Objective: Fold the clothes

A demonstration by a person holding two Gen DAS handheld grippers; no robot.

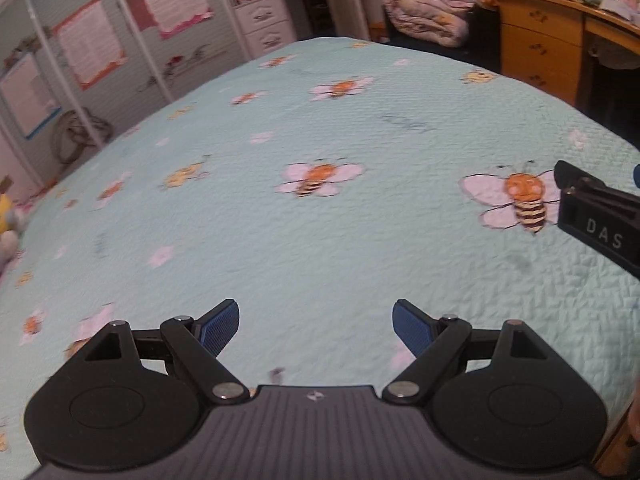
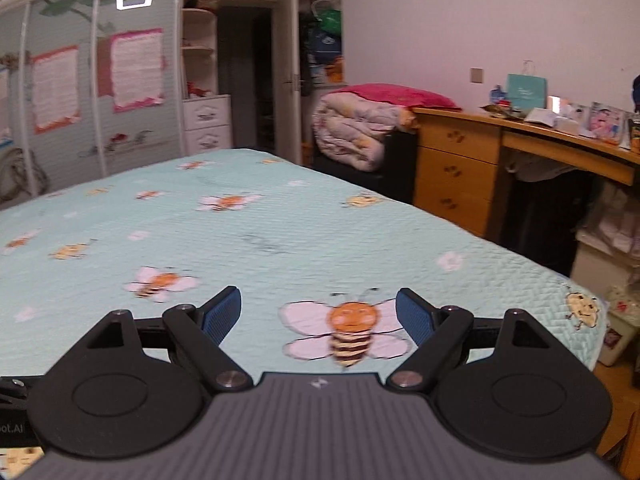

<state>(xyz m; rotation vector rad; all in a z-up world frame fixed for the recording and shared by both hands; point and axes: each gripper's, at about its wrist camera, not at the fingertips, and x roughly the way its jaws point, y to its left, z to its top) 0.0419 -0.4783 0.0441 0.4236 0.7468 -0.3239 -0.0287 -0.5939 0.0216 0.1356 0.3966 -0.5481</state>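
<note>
No garment shows on the bed in either view. My left gripper (image 1: 316, 328) hangs open over the pale green bee-print bedspread (image 1: 360, 128), its blue pads wide apart with nothing between them. My right gripper (image 2: 319, 316) is open too, above a large printed bee near the bed's right side, and holds nothing. Part of the right gripper's black body (image 1: 600, 220) juts in at the right edge of the left wrist view. The bedspread (image 2: 260, 216) lies flat and smooth.
A wooden desk with drawers (image 2: 456, 172) stands right of the bed, with a rolled quilt and red pillow (image 2: 356, 132) beyond it. Wardrobe doors with posters (image 2: 96, 92) line the far left. Soft toys (image 1: 8, 224) lie at the bed's left edge.
</note>
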